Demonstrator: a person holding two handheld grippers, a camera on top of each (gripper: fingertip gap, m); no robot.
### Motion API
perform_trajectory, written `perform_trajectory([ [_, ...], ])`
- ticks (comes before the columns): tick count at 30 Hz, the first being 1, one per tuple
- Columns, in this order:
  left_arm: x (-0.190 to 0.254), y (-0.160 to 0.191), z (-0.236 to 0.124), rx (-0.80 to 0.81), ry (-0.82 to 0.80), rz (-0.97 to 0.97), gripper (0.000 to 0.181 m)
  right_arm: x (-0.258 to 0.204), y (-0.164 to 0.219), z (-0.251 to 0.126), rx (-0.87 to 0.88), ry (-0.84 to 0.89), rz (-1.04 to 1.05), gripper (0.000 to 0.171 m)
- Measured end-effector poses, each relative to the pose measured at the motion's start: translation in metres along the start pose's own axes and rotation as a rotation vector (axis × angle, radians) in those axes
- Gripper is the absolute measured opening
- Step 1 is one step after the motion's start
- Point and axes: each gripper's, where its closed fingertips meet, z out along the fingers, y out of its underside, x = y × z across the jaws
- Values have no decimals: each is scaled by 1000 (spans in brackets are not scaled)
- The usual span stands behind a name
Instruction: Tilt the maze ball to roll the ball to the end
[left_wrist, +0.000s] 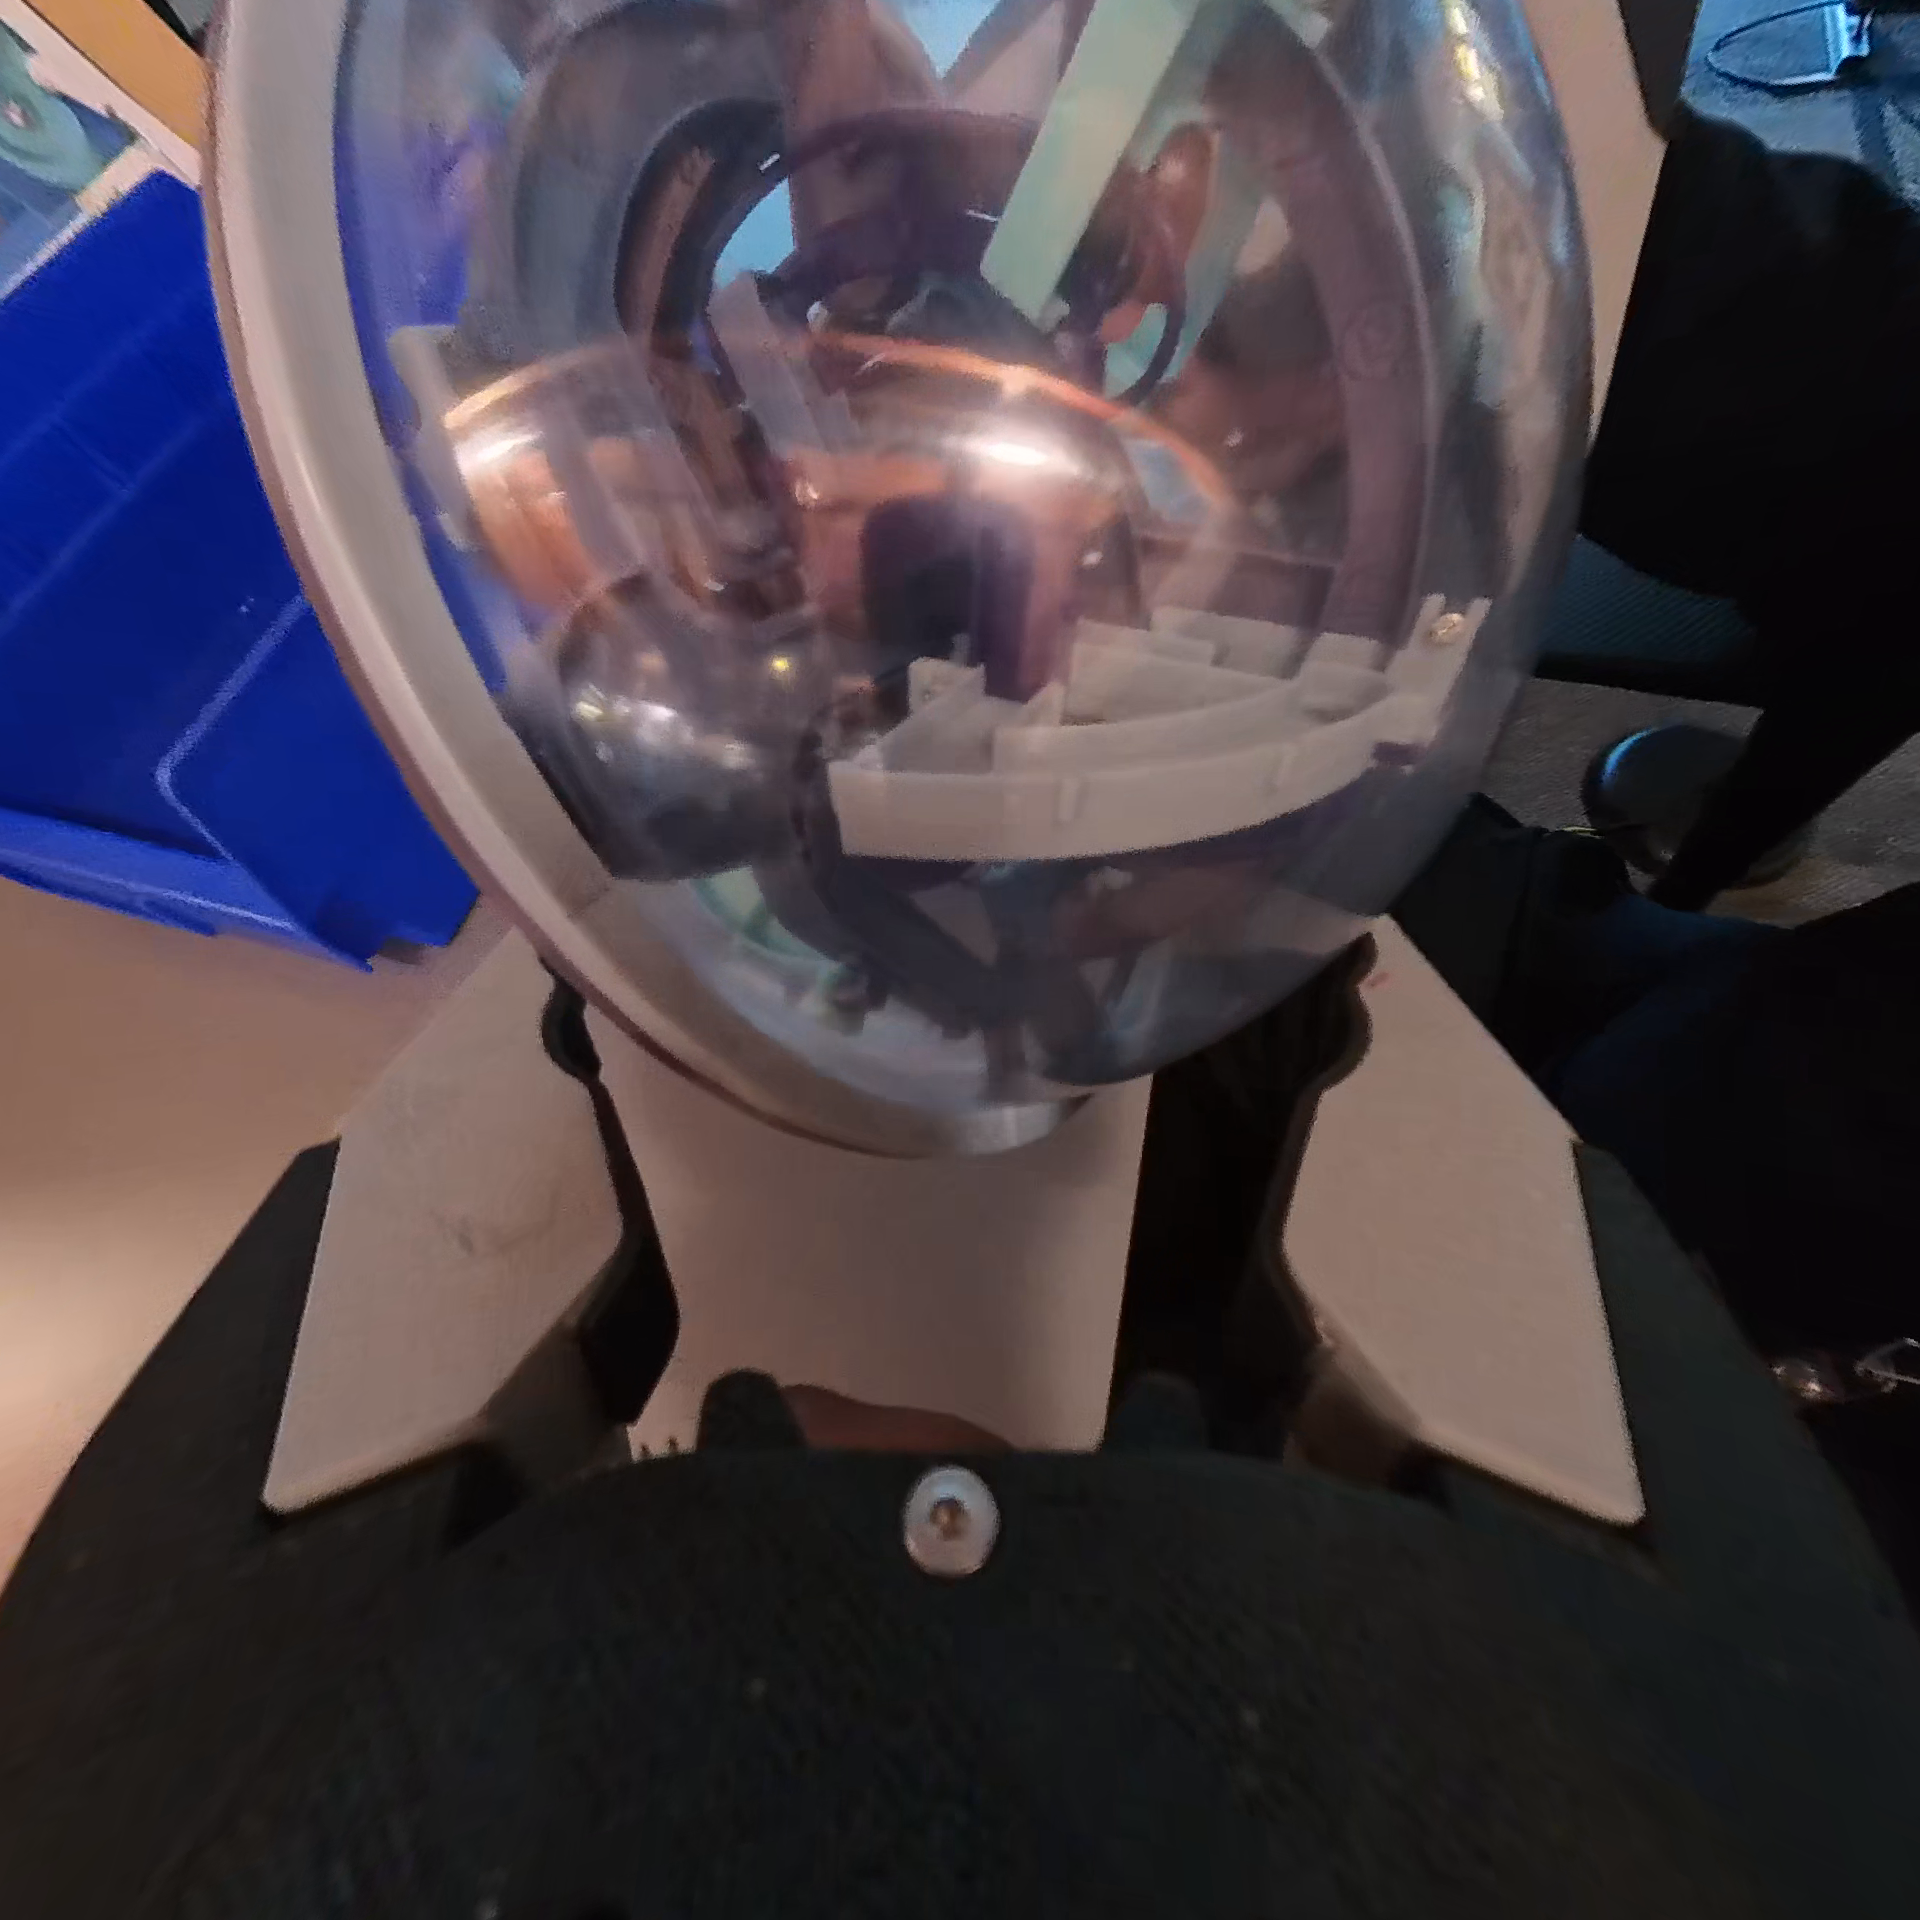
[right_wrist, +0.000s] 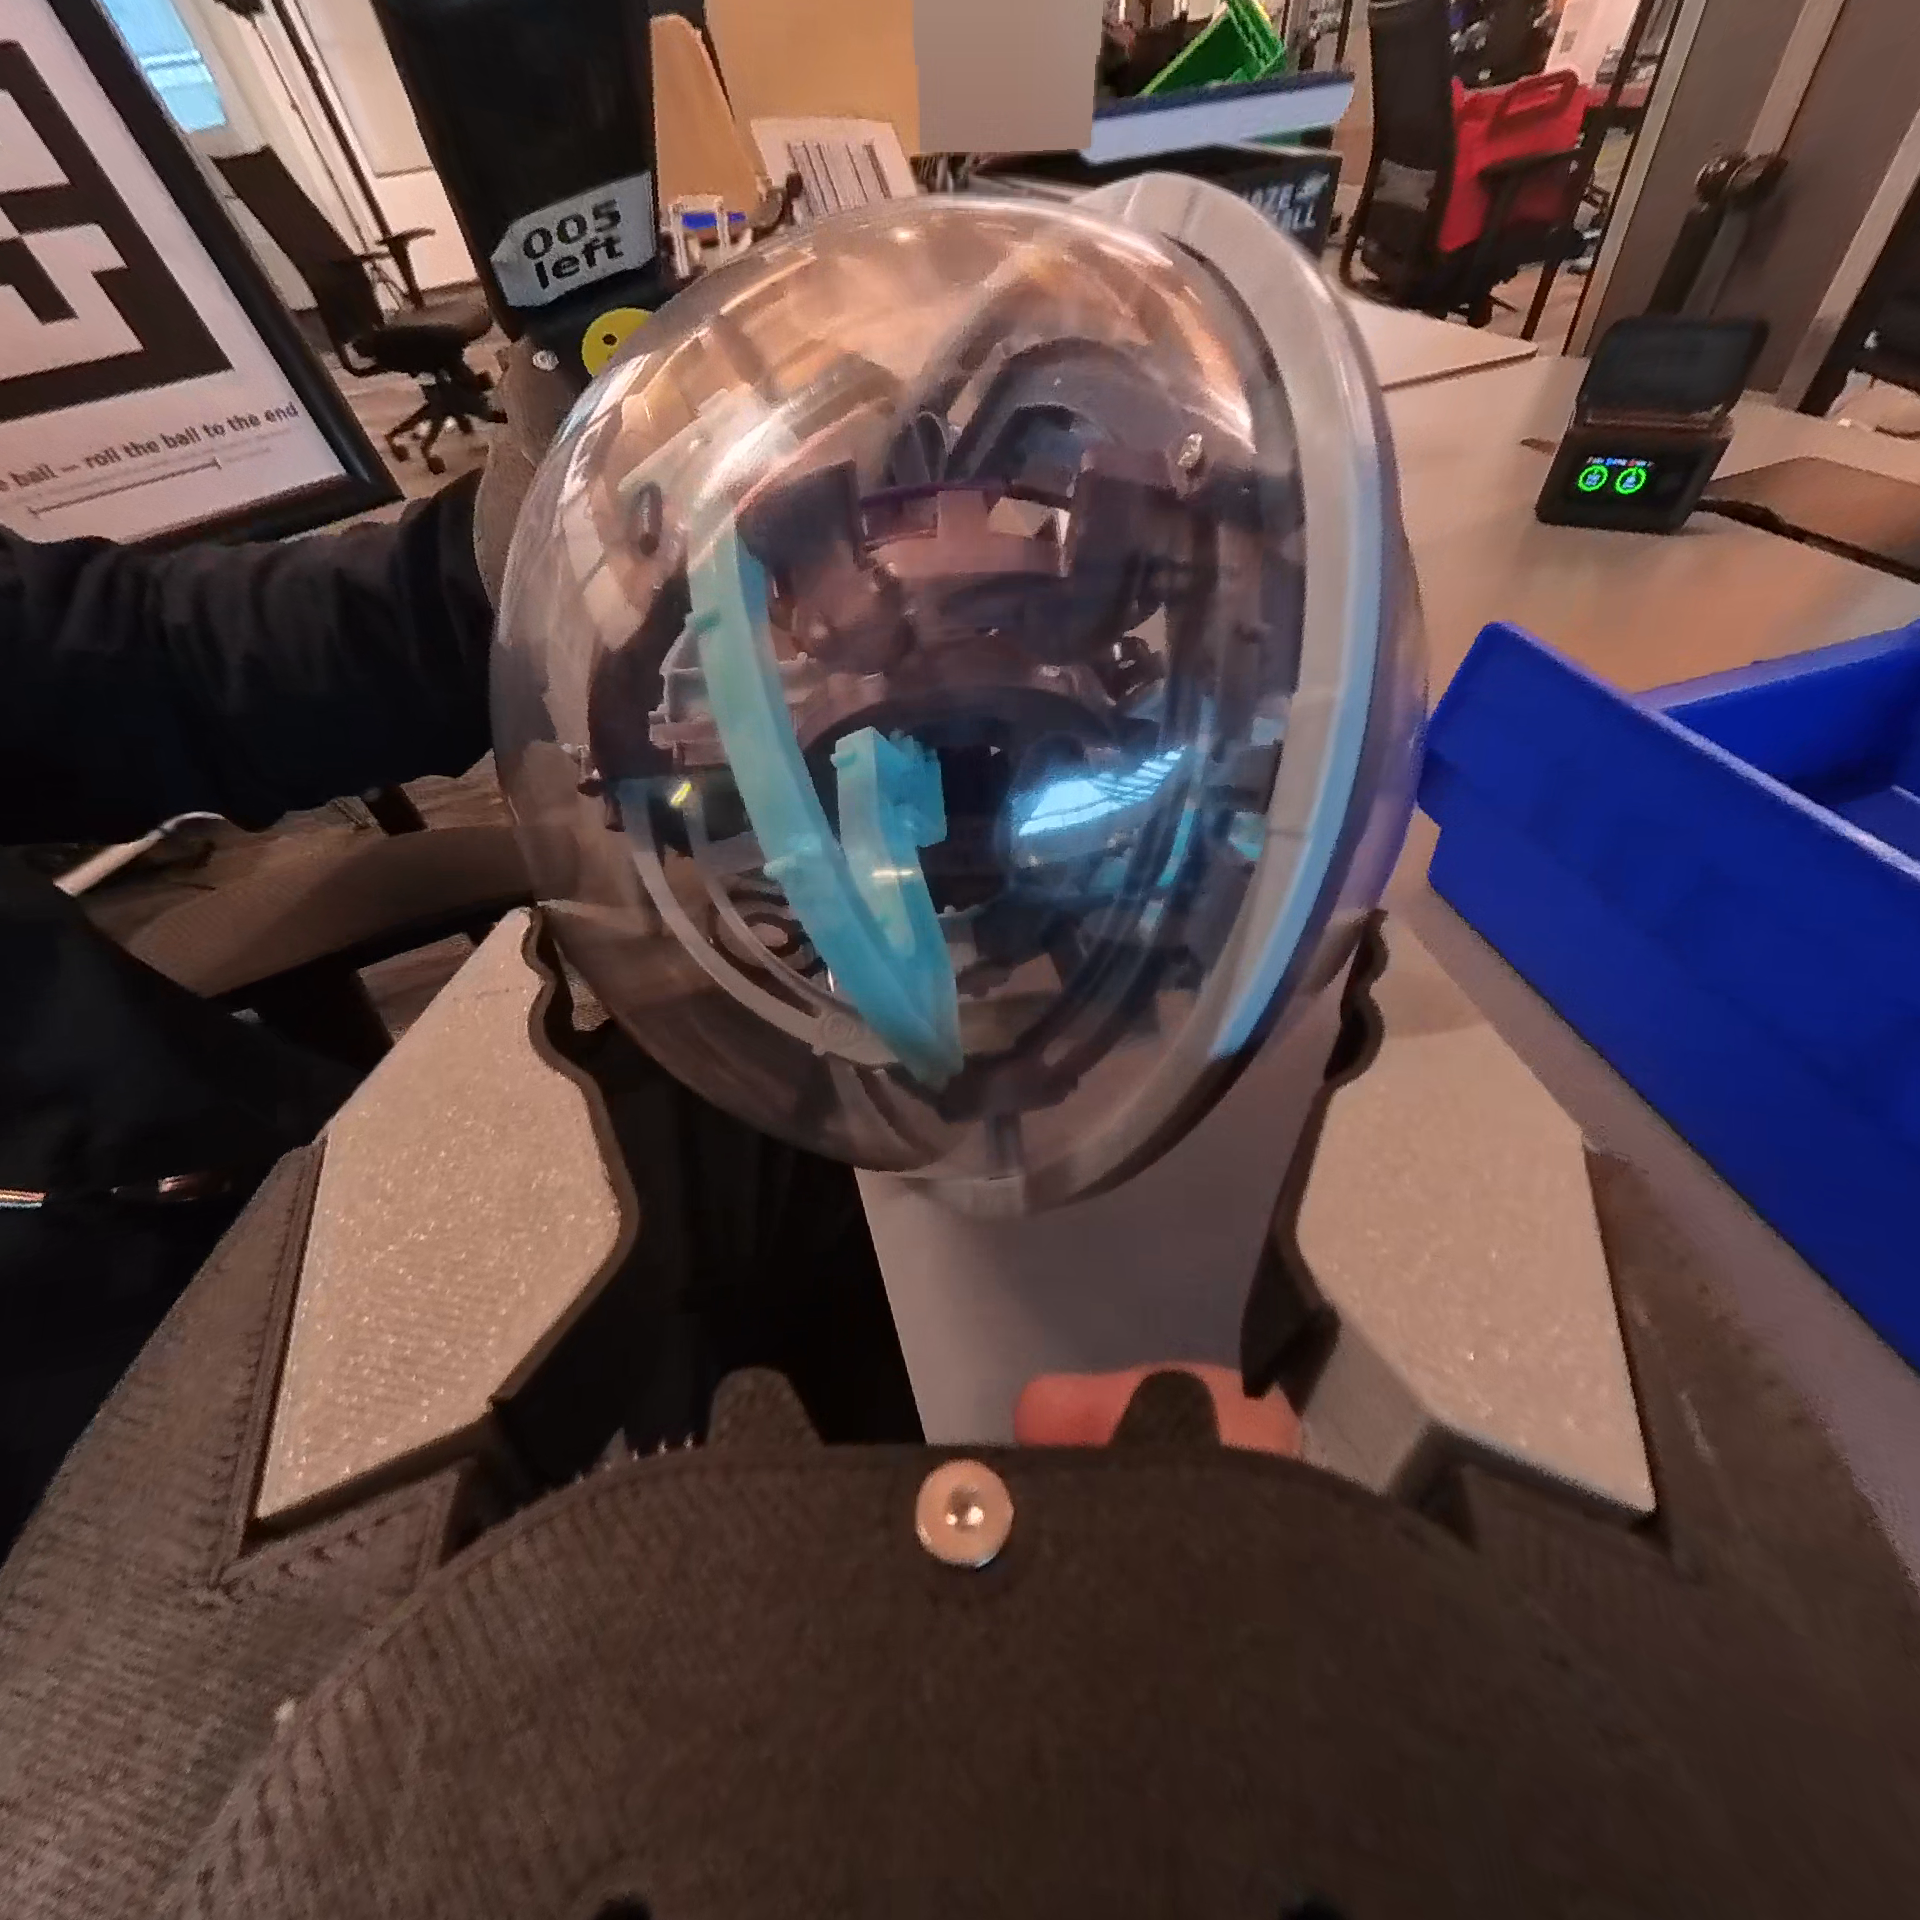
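Now we hold maze ball (left_wrist: 935, 582) aloft beside blue bin (left_wrist: 156, 623), above desk (right_wrist: 1558, 540) edge: left claw (left_wrist: 956, 1039) and right claw (right_wrist: 956, 997) spread wide, cradling opposite sides. Inner ball unseen; seam ring tilted.

One maze ball (right_wrist: 935, 675), two blue bins (right_wrist: 1683, 831), one tablet (right_wrist: 1631, 436)

Pale table (right_wrist: 1558, 582) carries blue bin (right_wrist: 1704, 831) (small device (right_wrist: 1631, 436) behind, seemingly).

Black ribbed tongs (right_wrist: 951, 1039), grey pads (right_wrist: 447, 1278), silver screw (right_wrist: 962, 1509)
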Motion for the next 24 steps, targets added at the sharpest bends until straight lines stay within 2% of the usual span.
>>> perform_trajectory([
  [24, 2, 41, 19, -76, 54, -97, 139, 8, 40, 17, -110, -34, 113, 142],
])
